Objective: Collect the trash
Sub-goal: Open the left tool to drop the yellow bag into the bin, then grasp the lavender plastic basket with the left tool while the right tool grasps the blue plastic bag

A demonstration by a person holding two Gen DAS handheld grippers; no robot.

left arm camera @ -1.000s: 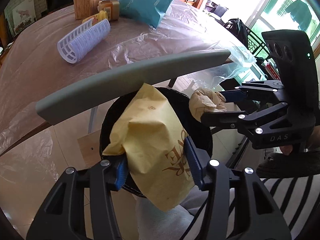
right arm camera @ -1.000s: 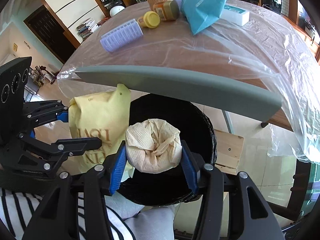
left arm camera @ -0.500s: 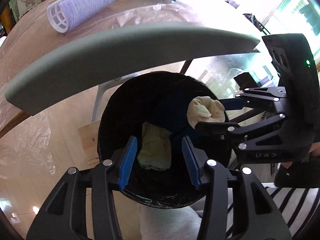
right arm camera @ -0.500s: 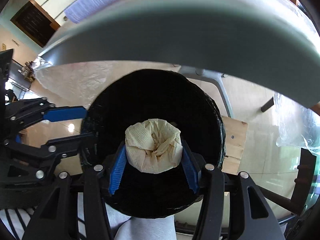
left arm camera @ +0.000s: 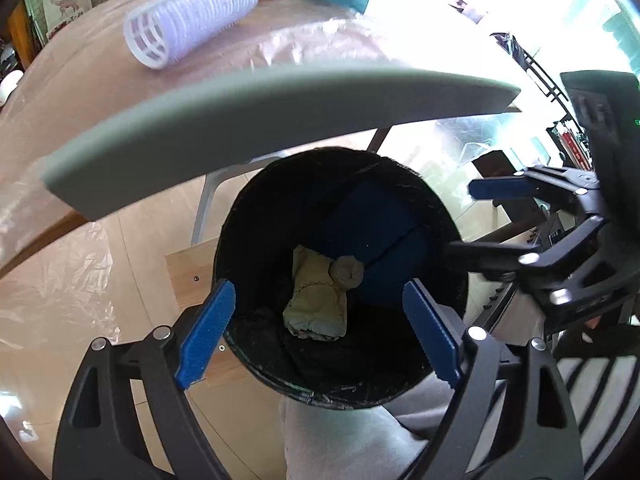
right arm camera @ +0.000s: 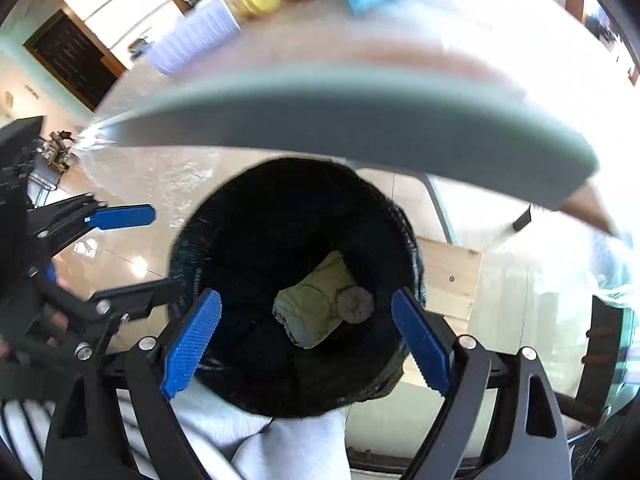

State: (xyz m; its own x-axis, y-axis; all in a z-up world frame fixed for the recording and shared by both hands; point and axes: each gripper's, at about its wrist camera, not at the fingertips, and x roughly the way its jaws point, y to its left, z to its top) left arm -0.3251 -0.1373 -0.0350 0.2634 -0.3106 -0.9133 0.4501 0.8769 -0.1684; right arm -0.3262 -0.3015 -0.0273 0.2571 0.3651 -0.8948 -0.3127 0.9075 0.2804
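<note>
Two tools, left tool [left arm camera: 318, 334] and right tool [right arm camera: 306, 342], both wide apart with nothing between, above one black bin [left arm camera: 240, 248]. Two bits of trash at its bottom: one yellow bag [left arm camera: 316, 306], one paper ball [left arm camera: 349, 273], touching.

The black bin's [left arm camera: 448, 216] round mouth stands open below both grippers, the yellow bag [left arm camera: 316, 304] and paper wad [left arm camera: 349, 273] lying deep at its bottom, well under the rim. A grey table edge [left arm camera: 280, 112] overhangs the bin's far side, closing off the approach from there. The left gripper [left arm camera: 320, 328] and right gripper [right arm camera: 308, 336], both spread wide and empty, hang over the near rim, side by side but apart.
</note>
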